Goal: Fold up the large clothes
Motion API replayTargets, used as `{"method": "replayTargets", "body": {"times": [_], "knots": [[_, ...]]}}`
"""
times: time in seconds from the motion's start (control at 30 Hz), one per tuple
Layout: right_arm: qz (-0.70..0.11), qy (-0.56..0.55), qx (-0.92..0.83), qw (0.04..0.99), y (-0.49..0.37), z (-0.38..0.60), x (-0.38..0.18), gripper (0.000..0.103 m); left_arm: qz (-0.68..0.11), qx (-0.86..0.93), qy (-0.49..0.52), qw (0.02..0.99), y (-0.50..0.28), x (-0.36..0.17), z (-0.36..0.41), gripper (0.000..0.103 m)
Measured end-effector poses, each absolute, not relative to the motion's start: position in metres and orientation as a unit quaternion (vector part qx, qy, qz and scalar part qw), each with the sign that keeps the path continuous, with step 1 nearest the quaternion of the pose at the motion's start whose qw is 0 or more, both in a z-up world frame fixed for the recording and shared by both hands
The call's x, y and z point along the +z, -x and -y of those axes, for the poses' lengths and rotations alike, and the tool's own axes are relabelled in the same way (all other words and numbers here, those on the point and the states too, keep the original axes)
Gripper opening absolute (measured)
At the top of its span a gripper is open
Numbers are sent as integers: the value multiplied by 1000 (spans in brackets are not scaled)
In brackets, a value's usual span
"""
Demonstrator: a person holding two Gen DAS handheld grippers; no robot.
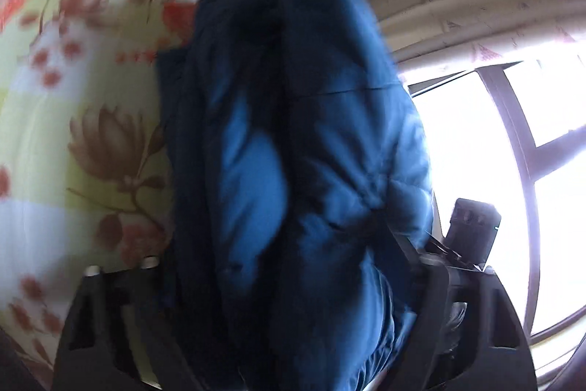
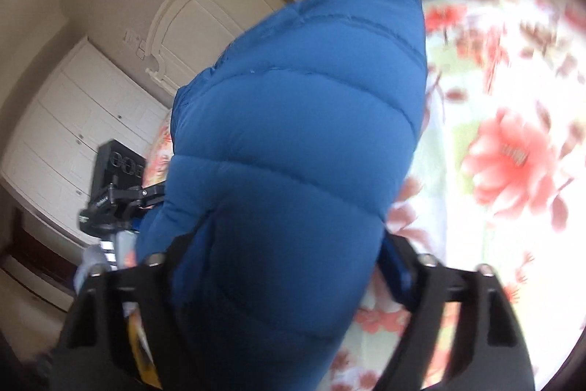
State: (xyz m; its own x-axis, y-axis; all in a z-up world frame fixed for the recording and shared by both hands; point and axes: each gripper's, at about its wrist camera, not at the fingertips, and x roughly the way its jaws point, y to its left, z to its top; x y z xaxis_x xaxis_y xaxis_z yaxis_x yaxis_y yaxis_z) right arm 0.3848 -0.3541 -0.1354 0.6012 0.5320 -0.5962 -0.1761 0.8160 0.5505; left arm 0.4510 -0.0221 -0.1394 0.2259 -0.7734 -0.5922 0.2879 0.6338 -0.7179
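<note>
Blue quilted jacket: a padded garment with stitched horizontal channels, bunched between the fingers of both your tools and held above a floral bedsheet. In the right wrist view, your right gripper has the puffy fabric filling the whole gap between its black fingers; the tips are buried in the cloth, so you pinch a thick fold of it. In the left wrist view, the jacket appears darker, gathered into two upright folds, and your left gripper likewise clamps a bulky wad of it, with its fingers pressed into the padding on either side. Each view shows the other tool's black body at the jacket's edge. Beyond the garment you see the sheet, a bright window, a cream headboard and white cabinets. Both views are blurred.
</note>
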Motion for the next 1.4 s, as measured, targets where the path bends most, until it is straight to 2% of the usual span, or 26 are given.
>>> {"method": "replayTargets", "body": {"times": [0.03, 0.13, 0.3, 0.4, 0.43, 0.47, 0.53, 0.67, 0.7, 0.73, 0.77, 0.8, 0.83, 0.93, 1.13, 1.4], "knots": [[-381, -203, 202, 879, -383, 351, -128, 63, -496, -355, 232, 758, -447, -134, 24, 55], [-347, -170, 193, 902, -389, 345, -107, 55, -458, -339, 238, 787, -447, -116, 28, 47], [-308, -172, 200, 914, -400, 360, -82, 55, -413, -343, 243, 808, -451, -89, 37, 46], [-355, -182, 193, 896, -416, 377, -105, 60, -438, -318, 222, 811, -453, -105, 49, 47], [-390, -191, 178, 883, -425, 382, -124, 72, -456, -308, 219, 806, -454, -115, 52, 54], [-398, -206, 176, 877, -427, 386, -131, 79, -453, -303, 224, 808, -453, -122, 57, 58], [-386, -215, 168, 881, -419, 392, -131, 86, -441, -297, 222, 817, -448, -122, 56, 66], [-361, -166, 85, 914, -377, 389, -86, 86, -409, -231, 148, 870, -420, -87, 53, 68], [-339, -153, 63, 926, -359, 387, -70, 86, -366, -187, 97, 907, -400, -62, 54, 71], [-311, -143, 53, 938, -338, 384, -53, 88, -317, -158, 55, 934, -380, -40, 55, 89], [-270, -129, 47, 953, -310, 377, -31, 95, -263, -136, 24, 955, -358, -17, 55, 99], [-225, -108, 33, 968, -281, 368, -10, 101, -228, -133, 15, 964, -342, -1, 55, 99], [-190, -91, 19, 977, -259, 360, 3, 101, -181, -127, 3, 975, -313, 23, 54, 99], [-94, -43, -10, 995, -189, 328, 29, 101, -138, -106, -15, 985, -260, 60, 63, 99], [-113, -44, -21, 992, -138, 297, 11, 101, -111, -60, -21, 992, -166, 62, 60, 99], [-168, 34, -15, 985, -91, 251, -29, 101, -152, -82, -25, 985, -114, 28, 73, 99]]}}
